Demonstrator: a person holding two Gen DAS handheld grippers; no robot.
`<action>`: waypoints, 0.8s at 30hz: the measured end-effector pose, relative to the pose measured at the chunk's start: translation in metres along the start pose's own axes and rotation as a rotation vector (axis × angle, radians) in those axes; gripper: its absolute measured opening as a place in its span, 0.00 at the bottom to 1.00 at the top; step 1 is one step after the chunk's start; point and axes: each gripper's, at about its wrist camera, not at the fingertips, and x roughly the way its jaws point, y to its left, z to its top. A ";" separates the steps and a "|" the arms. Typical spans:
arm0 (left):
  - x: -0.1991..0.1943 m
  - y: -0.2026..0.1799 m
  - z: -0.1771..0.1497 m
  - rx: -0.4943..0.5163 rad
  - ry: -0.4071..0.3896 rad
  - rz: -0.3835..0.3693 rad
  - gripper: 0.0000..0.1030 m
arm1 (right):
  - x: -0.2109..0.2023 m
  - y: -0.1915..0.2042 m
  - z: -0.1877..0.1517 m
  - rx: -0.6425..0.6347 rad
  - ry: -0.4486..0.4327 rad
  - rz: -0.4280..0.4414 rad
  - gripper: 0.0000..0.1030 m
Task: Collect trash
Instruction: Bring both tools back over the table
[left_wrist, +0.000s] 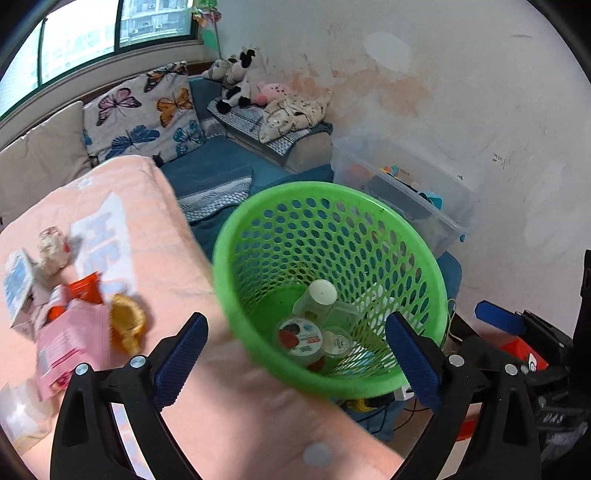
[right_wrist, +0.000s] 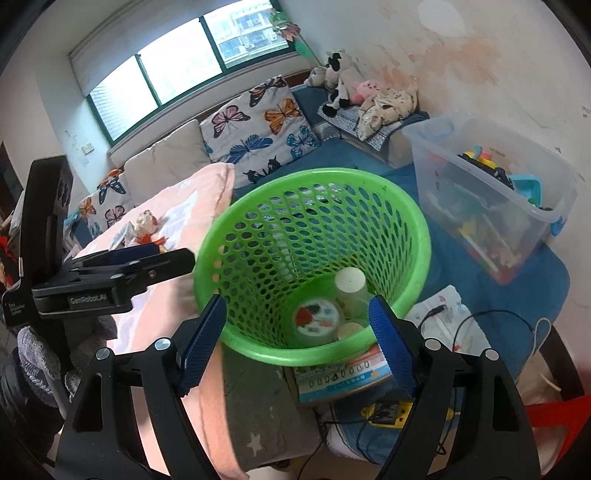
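A green mesh basket (left_wrist: 332, 229) (right_wrist: 314, 221) stands tilted beside the pink blanket (left_wrist: 155, 229). In it lie a clear cup with a white lid (left_wrist: 323, 295) (right_wrist: 351, 284), a round tub with a red-and-white label (left_wrist: 299, 336) (right_wrist: 317, 317) and a small lidded cup (left_wrist: 336, 343). Loose trash lies on the blanket at the left: a white-and-blue carton (left_wrist: 18, 288), a crumpled wrapper (left_wrist: 51, 247), an orange wrapper (left_wrist: 86, 288), a pink packet (left_wrist: 70, 343) and a yellow wrapper (left_wrist: 127, 325). My left gripper (left_wrist: 297, 358) (right_wrist: 166, 260) is open and holds nothing. My right gripper (right_wrist: 297, 345) (left_wrist: 502, 325) is open before the basket's near rim.
A clear storage bin (right_wrist: 491, 199) of toys stands right of the basket. Butterfly cushions (left_wrist: 140, 110) and plush toys (left_wrist: 240, 77) sit on the blue sofa behind. A booklet (right_wrist: 343, 376), a yellow device (right_wrist: 388, 410) and cables (right_wrist: 480, 317) lie under and beside the basket.
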 end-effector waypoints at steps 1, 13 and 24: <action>-0.005 0.005 -0.002 -0.002 -0.004 0.004 0.91 | -0.001 0.004 0.000 -0.006 0.000 0.005 0.77; -0.062 0.074 -0.047 -0.010 -0.036 0.134 0.91 | 0.005 0.050 0.000 -0.082 0.014 0.057 0.78; -0.099 0.176 -0.082 0.039 0.019 0.298 0.91 | 0.019 0.103 0.004 -0.159 0.047 0.103 0.78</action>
